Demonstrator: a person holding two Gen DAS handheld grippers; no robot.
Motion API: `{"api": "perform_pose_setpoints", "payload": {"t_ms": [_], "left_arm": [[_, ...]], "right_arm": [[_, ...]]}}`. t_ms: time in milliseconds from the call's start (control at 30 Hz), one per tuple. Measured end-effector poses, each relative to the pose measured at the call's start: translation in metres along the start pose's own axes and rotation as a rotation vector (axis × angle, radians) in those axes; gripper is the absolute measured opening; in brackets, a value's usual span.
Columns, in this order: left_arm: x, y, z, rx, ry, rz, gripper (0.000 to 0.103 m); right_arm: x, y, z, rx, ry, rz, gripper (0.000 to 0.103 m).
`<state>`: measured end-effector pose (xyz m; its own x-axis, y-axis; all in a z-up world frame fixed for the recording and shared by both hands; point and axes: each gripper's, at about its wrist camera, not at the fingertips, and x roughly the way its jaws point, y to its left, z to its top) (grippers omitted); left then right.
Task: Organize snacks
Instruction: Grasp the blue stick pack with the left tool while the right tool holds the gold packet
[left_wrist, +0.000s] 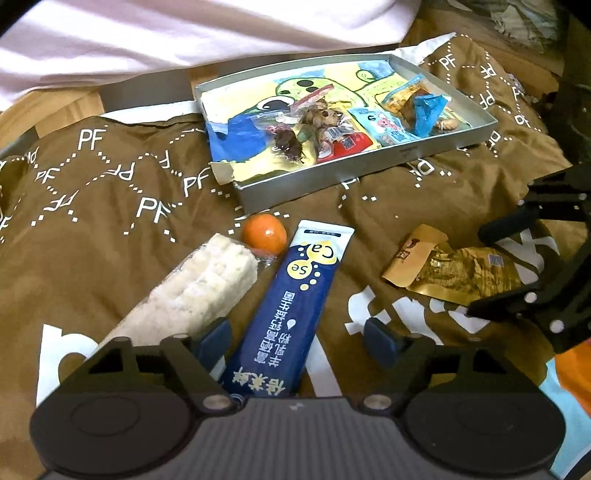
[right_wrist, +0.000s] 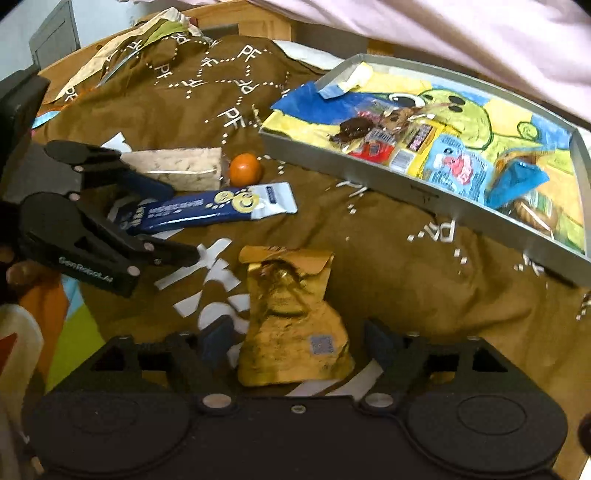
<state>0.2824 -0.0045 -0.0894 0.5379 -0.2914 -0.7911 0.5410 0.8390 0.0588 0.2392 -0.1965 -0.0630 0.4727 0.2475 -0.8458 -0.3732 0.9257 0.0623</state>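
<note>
With my right gripper (right_wrist: 297, 345) spread open around the gold packet (right_wrist: 291, 321) and my left gripper (left_wrist: 299, 334) open astride the blue sachet (left_wrist: 291, 299), I close squarely on each before lifting toward the tray (right_wrist: 417, 192) at two o'clock

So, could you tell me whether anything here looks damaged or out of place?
The shallow grey cardboard tray has a torn front-left corner, its printed lining ripped there. Four snacks lie outside it on the brown cloth, including a crumpled gold foil packet.
</note>
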Motion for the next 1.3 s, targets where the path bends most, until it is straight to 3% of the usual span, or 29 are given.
{"api": "perform_pose_setpoints", "payload": {"t_ms": [100,233,333,500,633,967,1000,1067,1167,1300], "left_arm": [[0.002,-0.004,-0.001,0.009,0.004,0.036,0.074],[0.0,-0.006,0.0,-0.029,0.01,0.032,0.06],[-0.003,-0.006,0.002,-0.083,0.023,0.016,0.052],[-0.007,-0.001,0.005,-0.179,0.032,-0.035,0.05],[0.002,-0.002,0.008,-0.141,0.031,-0.023,0.06],[0.007,-0.003,0.012,-0.161,0.046,-0.016,0.06],[0.007,-0.004,0.012,-0.161,0.05,-0.01,0.059],[0.005,-0.007,0.012,-0.146,0.052,0.005,0.046],[0.003,-0.011,0.012,-0.146,0.049,-0.023,0.038],[-0.002,-0.016,0.012,-0.19,0.057,-0.07,0.035]], "right_arm": [[0.007,-0.008,0.004,0.052,-0.006,0.032,0.08],[0.013,-0.009,0.004,0.069,-0.012,0.031,0.074],[0.011,-0.004,0.004,0.06,-0.018,0.034,0.06],[0.009,-0.007,0.004,0.076,-0.024,0.04,0.059],[0.011,-0.007,0.004,0.076,-0.028,0.045,0.062],[0.015,0.0,0.004,0.066,-0.037,0.031,0.063],[0.014,0.001,0.003,0.067,-0.036,0.028,0.061],[0.011,0.004,-0.001,0.077,-0.037,0.017,0.056],[0.007,0.007,-0.003,0.074,-0.042,-0.005,0.051],[0.004,0.009,-0.005,0.072,-0.052,-0.024,0.05]]}}
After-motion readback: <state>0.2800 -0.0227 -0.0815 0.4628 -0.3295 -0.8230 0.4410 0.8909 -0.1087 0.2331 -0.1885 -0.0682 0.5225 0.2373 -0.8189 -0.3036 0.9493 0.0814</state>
